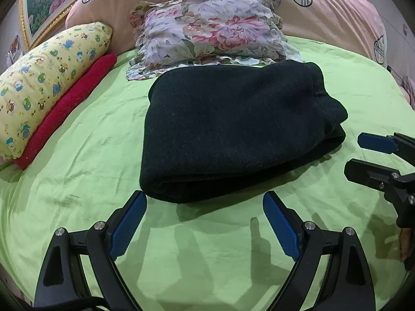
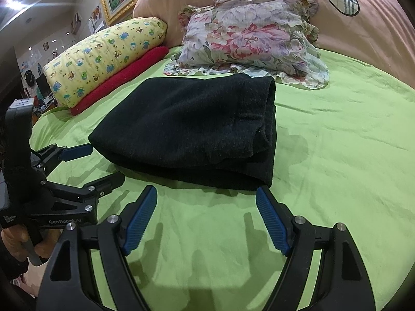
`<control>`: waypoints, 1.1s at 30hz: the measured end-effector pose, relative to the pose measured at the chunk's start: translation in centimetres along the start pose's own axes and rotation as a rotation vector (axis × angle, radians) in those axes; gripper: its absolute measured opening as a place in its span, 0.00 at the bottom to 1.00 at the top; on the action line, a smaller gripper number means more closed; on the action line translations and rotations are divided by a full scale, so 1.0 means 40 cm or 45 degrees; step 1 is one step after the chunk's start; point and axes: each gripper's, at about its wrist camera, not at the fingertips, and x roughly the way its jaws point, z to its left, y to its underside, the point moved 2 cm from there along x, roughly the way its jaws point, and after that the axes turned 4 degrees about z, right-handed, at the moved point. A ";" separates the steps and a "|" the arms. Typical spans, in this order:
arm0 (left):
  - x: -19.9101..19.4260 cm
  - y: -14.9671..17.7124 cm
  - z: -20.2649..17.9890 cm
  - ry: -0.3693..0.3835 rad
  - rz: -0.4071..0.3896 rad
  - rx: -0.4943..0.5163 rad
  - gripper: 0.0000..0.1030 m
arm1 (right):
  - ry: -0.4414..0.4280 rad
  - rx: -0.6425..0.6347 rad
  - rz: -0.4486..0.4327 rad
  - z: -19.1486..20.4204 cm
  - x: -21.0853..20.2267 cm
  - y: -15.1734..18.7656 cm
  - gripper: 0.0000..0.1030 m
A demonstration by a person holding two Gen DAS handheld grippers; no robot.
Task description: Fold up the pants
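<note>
Black pants (image 1: 233, 129) lie folded into a thick rectangle on the green bed sheet (image 1: 90, 155); they also show in the right wrist view (image 2: 192, 129). My left gripper (image 1: 205, 204) is open and empty, just in front of the near folded edge. My right gripper (image 2: 206, 197) is open and empty, just in front of the pants' near right corner. The right gripper shows at the right edge of the left wrist view (image 1: 363, 153), open. The left gripper shows at the left of the right wrist view (image 2: 103, 163), open, beside the pants' left edge.
A floral pillow (image 1: 210, 28) lies just behind the pants. A yellow patterned pillow (image 1: 49, 83) rests on a red towel (image 1: 70, 108) at the left. A pink quilt (image 1: 324, 7) is piled at the back. A framed picture (image 1: 52, 2) hangs on the wall.
</note>
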 end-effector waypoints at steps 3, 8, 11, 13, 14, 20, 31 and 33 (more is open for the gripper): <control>0.001 -0.004 0.002 0.002 -0.001 -0.007 0.89 | -0.002 -0.002 0.000 0.001 0.001 -0.001 0.77; 0.005 -0.005 0.008 0.002 0.006 -0.022 0.89 | -0.004 -0.007 0.002 0.000 0.005 -0.004 0.77; 0.004 -0.006 0.008 -0.002 0.003 -0.022 0.89 | -0.006 -0.011 0.005 0.000 0.008 -0.007 0.77; 0.008 -0.007 0.007 -0.012 0.012 -0.018 0.89 | -0.005 -0.014 0.005 0.002 0.009 -0.010 0.77; 0.009 -0.008 0.008 -0.008 0.014 -0.019 0.89 | -0.005 -0.016 0.006 0.002 0.010 -0.011 0.77; 0.012 -0.009 0.010 -0.002 0.018 -0.024 0.89 | -0.003 -0.015 0.004 0.002 0.010 -0.012 0.77; 0.011 -0.011 0.013 0.007 0.021 -0.031 0.89 | -0.004 -0.015 0.003 0.003 0.009 -0.014 0.77; 0.010 -0.011 0.014 0.003 0.020 -0.033 0.89 | -0.005 -0.017 0.001 0.004 0.009 -0.013 0.77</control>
